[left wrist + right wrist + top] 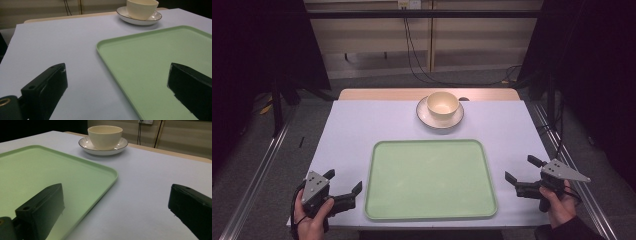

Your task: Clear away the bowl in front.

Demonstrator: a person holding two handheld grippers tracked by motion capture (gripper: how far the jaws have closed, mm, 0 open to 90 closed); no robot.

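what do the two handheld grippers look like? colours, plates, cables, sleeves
Both are black two-jaw units with blocky jaws. The left gripper and the right gripper each carry a grey three-cornered plate dotted with small dark marks on top. A dark cable loops beside the left hand. The right hand comes out of a dark sleeve.

Overall level: dim, with a cool violet cast across the table [362, 125].
Surroundings: the sides of the high view fall to near black; the floor is murky.
Light source: overhead, soft; its exact position cannot be told.
Shadows: faint and short beneath the saucer [439, 119].
Glare: a mild pale sheen on the green tray [430, 210].
Focus: the near black jaws are soft-edged in both gripper views; the cup [105, 137] is fairly sharp.
Noise: slight grain in the dark areas.
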